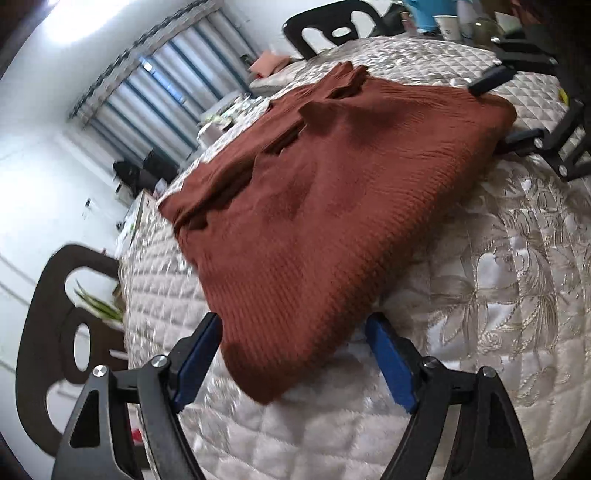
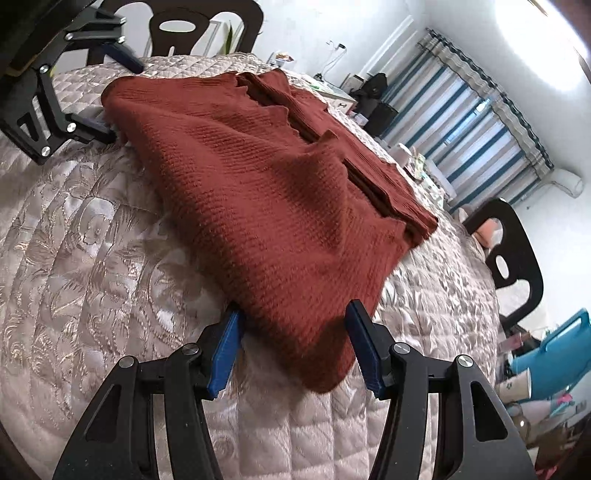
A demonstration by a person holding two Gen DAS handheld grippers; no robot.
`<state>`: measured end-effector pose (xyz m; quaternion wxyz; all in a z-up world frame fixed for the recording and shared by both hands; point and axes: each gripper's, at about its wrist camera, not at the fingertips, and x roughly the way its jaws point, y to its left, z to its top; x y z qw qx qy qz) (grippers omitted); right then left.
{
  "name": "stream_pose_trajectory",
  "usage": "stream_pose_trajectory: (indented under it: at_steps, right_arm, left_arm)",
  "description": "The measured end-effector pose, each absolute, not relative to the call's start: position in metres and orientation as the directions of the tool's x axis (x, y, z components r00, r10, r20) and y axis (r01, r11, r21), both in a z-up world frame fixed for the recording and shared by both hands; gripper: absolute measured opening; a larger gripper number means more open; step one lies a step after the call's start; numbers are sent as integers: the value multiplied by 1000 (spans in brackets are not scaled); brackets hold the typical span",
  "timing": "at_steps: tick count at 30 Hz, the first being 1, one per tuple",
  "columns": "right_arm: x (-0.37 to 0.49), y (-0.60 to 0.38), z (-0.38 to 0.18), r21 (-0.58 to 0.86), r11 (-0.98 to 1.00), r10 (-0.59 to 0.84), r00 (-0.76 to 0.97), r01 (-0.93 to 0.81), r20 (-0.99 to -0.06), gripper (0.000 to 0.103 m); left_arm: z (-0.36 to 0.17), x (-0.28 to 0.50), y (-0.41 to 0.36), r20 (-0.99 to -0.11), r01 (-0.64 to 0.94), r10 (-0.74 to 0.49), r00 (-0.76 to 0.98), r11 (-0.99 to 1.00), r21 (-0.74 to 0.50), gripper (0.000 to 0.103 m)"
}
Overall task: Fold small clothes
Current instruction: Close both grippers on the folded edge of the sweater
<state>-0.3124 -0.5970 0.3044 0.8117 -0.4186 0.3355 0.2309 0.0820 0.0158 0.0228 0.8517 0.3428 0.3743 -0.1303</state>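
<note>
A rust-brown knit garment [image 1: 332, 192] lies folded flat on the quilted round table [image 1: 498, 277]. In the left wrist view my left gripper [image 1: 293, 317] straddles its near corner. The blue pads [image 1: 201, 350] stand wide on either side, and the cloth lies loose between them. At the opposite corner my right gripper [image 1: 489, 114] also straddles the garment. The right wrist view shows the same garment [image 2: 258, 192] with the right gripper [image 2: 294, 309] open around its near corner. There the left gripper [image 2: 125, 103] is at the far corner, open.
Dark chairs stand around the table [image 1: 48, 332] [image 1: 332, 26] [image 2: 513, 258]. Paper cups [image 1: 448, 26] and a blue jug [image 2: 554, 350] sit beyond one edge. Striped curtains [image 2: 472, 122] hang on the far wall. The tablecloth edge [image 1: 125, 280] drops off close by.
</note>
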Motion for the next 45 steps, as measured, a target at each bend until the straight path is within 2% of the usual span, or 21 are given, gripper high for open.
stream_pose_trajectory:
  at_steps: [4, 7, 8, 9, 10, 11, 12, 13, 14, 16, 19, 28, 36, 45]
  right_arm:
    - [-308, -598, 305, -491, 568, 117, 656, -660, -746, 57]
    - [-309, -597, 304, -497, 560, 118, 658, -663, -744, 55]
    - [-308, -596, 304, -481, 565, 123, 645, -670, -754, 52]
    - [-307, -596, 305, -447, 570, 142, 619, -689, -773, 38]
    - [-308, -596, 304, -422, 574, 158, 601, -702, -784, 27]
    - [-309, -595, 304, -421, 574, 162, 602, -702, -782, 26]
    - [-312, -592, 302, -436, 563, 159, 610, -702, -776, 21]
    - [-314, -591, 301, -442, 556, 157, 611, -704, -776, 19]
    - [-314, -590, 302, -439, 560, 153, 609, -702, -778, 18]
    - [-310, -593, 305, -413, 593, 155, 601, -692, -784, 15]
    - [-311, -596, 306, -417, 603, 150, 610, -680, -778, 13]
    - [-312, -600, 311, -415, 641, 155, 638, -646, -755, 7]
    - [-332, -620, 339, -374, 710, 201, 681, -596, -704, 6]
    - [-404, -627, 356, -433, 671, 203, 711, -602, -674, 6]
  left_arm:
    - [22, 91, 27, -730, 425, 36, 683, 793, 436, 103]
    - [22, 103, 41, -785, 388, 8, 619, 867, 314, 103]
    - [21, 105, 43, -798, 384, -4, 603, 878, 286, 103]
    - [21, 106, 45, -806, 388, -16, 591, 882, 266, 102]
    - [22, 106, 45, -813, 402, -34, 581, 880, 251, 91]
    - [23, 105, 44, -821, 435, -71, 566, 872, 225, 82]
    - [25, 103, 42, -832, 472, -116, 542, 861, 187, 61]
    - [26, 103, 40, -841, 495, -138, 522, 853, 167, 53]
    - [27, 102, 35, -842, 506, -127, 524, 842, 188, 53]
    - [28, 99, 24, -831, 534, -94, 548, 804, 262, 41]
    - [28, 94, 13, -814, 559, -59, 577, 756, 341, 33]
    - [31, 87, 13, -794, 537, -13, 607, 744, 398, 19]
    - [44, 58, 19, -779, 542, -55, 624, 749, 381, 19]
    - [54, -14, 13, -769, 558, -67, 636, 728, 398, 19]
